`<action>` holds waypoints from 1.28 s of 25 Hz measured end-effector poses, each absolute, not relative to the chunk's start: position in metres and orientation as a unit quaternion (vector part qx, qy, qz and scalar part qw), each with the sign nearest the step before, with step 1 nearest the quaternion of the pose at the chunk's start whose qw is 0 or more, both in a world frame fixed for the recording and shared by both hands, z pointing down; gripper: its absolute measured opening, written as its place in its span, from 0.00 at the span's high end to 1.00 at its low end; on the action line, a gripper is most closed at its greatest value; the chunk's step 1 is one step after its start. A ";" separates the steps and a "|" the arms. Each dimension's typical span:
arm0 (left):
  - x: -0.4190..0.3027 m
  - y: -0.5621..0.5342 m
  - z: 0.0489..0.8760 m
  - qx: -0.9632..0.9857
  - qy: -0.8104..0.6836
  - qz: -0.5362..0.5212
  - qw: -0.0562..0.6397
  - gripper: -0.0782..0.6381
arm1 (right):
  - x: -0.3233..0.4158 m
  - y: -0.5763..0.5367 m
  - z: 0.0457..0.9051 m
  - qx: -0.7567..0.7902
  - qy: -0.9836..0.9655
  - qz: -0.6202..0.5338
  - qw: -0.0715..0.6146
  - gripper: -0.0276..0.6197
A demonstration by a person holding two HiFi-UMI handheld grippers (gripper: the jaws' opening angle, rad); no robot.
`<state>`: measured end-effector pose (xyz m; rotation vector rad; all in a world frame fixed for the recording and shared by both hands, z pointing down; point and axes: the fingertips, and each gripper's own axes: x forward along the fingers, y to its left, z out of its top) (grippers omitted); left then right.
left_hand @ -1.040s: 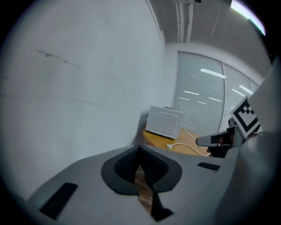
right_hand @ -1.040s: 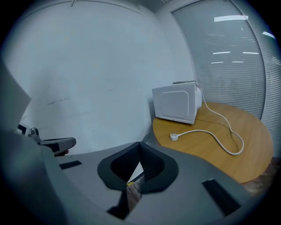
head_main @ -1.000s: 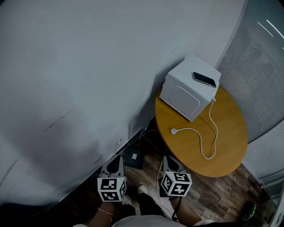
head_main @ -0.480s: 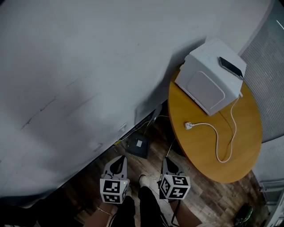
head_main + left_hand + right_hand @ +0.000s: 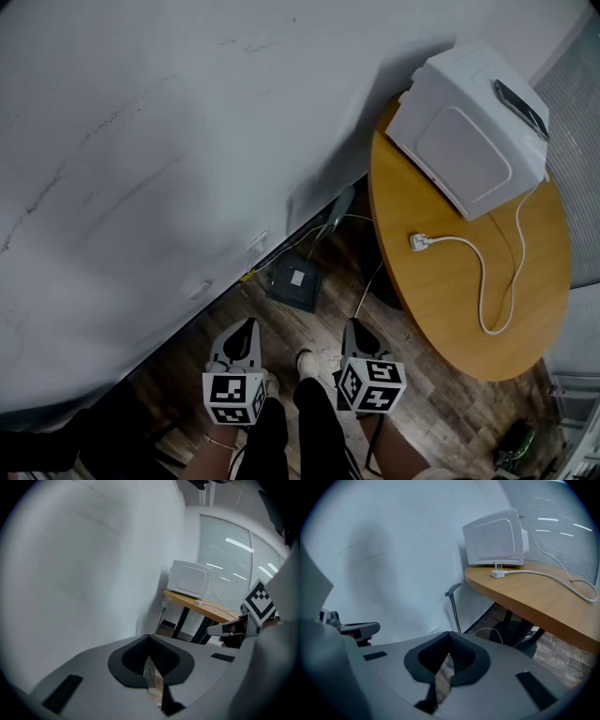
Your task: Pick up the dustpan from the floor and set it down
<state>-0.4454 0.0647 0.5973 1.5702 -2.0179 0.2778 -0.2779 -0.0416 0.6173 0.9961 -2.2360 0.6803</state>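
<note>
Dustpan (image 5: 293, 284) is sitting on the dark wood-plank floor (image 5: 441, 412) at the foot of a pale grey wall (image 5: 141, 141), just beside a round wooden table (image 5: 450, 309). The room is dimly lit, and slatted blinds (image 5: 577, 89) are covering the window behind the table. The dark pan is lying flat on the boards with a small white label facing up. The long handle (image 5: 330, 223) is rising from the pan, standing close to upright and tilting a little toward the wall. In the head view that long axis is running up and to the right, toward the table's edge. Which way the pan's mouth is facing cannot be told. On the table a white box (image 5: 464, 141) is carrying a phone (image 5: 520, 105) on its top, and a white cable (image 5: 450, 238) is trailing across the tabletop to a plug (image 5: 419, 242). The left gripper (image 5: 247, 328) and right gripper (image 5: 354, 328) are hanging side by side above the floor, apart from the dustpan and pointing toward the wall. Each has its jaws pressed together with nothing between them. The person's dark-trousered legs (image 5: 281, 436) are showing between the two.
</note>
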 end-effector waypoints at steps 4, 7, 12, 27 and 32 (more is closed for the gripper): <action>-0.447 0.067 0.600 0.578 -0.759 0.099 0.283 0.87 | -0.282 -0.045 0.621 0.370 -0.844 0.253 0.295 0.91; -0.449 0.067 0.603 0.572 -0.764 0.095 0.284 0.87 | -0.290 -0.050 0.626 0.363 -0.848 0.256 0.290 0.91; -0.452 0.068 0.613 0.559 -0.772 0.091 0.289 0.87 | -0.305 -0.060 0.639 0.350 -0.856 0.264 0.275 0.90; -0.465 0.073 0.650 0.530 -0.788 0.096 0.298 0.87 | -0.335 -0.101 0.671 0.338 -0.868 0.249 0.266 0.71; -0.471 0.071 0.660 0.518 -0.795 0.093 0.303 0.87 | -0.351 -0.113 0.677 0.326 -0.876 0.237 0.266 0.69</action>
